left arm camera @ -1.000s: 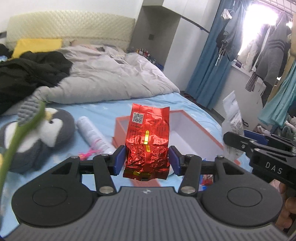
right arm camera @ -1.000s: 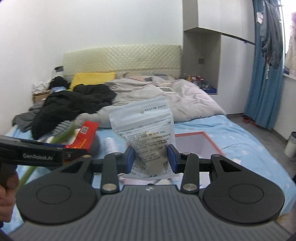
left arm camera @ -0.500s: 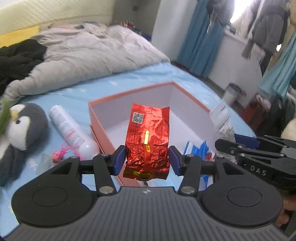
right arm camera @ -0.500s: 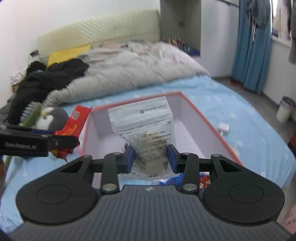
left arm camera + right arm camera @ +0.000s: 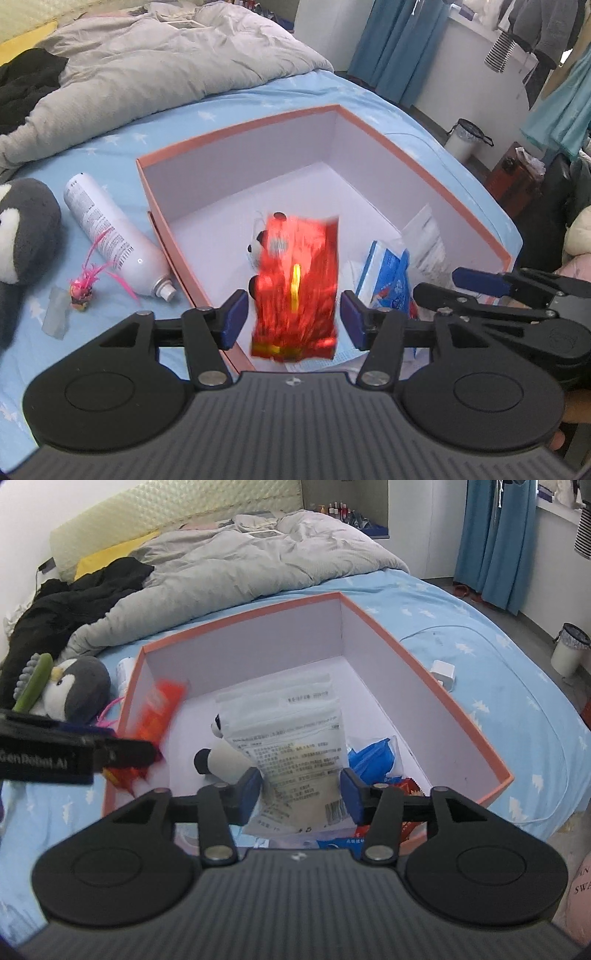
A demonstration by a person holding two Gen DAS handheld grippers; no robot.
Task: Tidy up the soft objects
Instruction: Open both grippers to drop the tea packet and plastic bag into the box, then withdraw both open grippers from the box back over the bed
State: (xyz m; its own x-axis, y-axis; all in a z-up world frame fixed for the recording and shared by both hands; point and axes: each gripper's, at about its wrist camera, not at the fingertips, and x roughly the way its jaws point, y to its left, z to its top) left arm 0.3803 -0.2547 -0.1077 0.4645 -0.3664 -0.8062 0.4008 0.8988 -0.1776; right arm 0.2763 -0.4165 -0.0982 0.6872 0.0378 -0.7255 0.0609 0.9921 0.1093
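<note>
An orange-rimmed box [image 5: 236,127] with a white inside lies open on the blue bed sheet. My left gripper [image 5: 293,319] hangs over its near edge with the jaws opening. A red foil packet [image 5: 295,288] is blurred between them, with a gap on each side. My right gripper [image 5: 300,794] is over the same box [image 5: 240,618], its jaws also opening. A white printed pouch [image 5: 295,738] is loose between its pads. A small panda plush [image 5: 218,760] and blue packets [image 5: 373,757] lie in the box.
Left of the box lie a white spray can [image 5: 110,236], a pink feather toy [image 5: 86,284] and a grey penguin plush [image 5: 26,229]. A grey duvet [image 5: 147,66] and black clothes fill the far bed. A white charger [image 5: 443,670] lies right of the box.
Both grippers came down and tilted toward the box, which now fills both views. Both pairs of jaws have parted, and the red packet and white pouch have come free of the pads.
</note>
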